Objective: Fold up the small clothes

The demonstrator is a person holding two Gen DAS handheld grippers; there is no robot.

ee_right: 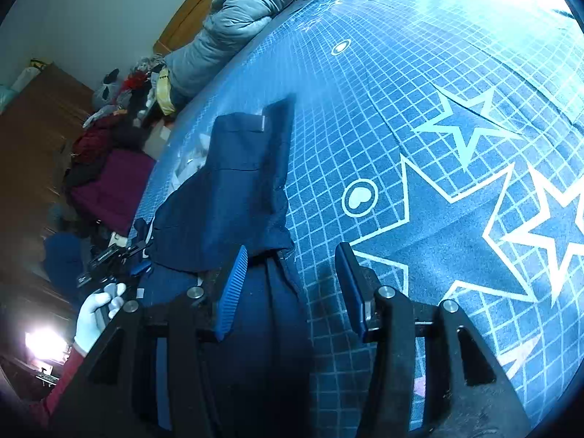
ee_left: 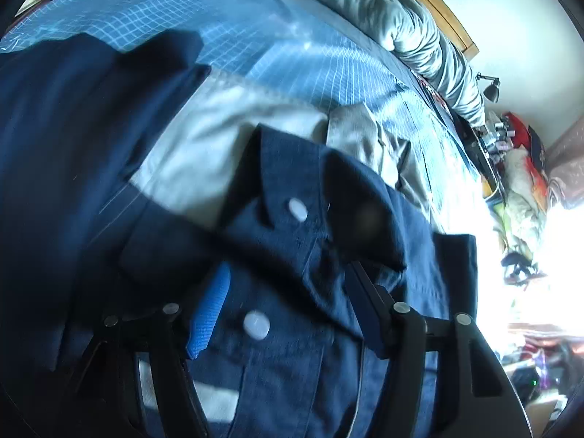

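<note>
A dark navy button-up garment (ee_left: 328, 241) with pale snap buttons fills the left wrist view, bunched and very close. My left gripper (ee_left: 284, 310) is open, its blue pads spread wide with the garment's front lying between and under them. In the right wrist view the same navy garment (ee_right: 237, 182) lies stretched out on the blue gridded mat (ee_right: 419, 109). My right gripper (ee_right: 292, 288) is open just above the garment's near edge. Its left pad (ee_right: 231, 292) is over the cloth and its right pad (ee_right: 352, 288) over bare mat.
A pale beige cloth (ee_left: 226, 138) lies under the navy garment. A grey duvet (ee_right: 233, 22) is heaped along the mat's far edge. Piled clothes (ee_right: 109, 182) and a wooden wardrobe (ee_right: 36, 127) stand beyond. A gloved hand (ee_right: 96, 314) holds the other gripper at left.
</note>
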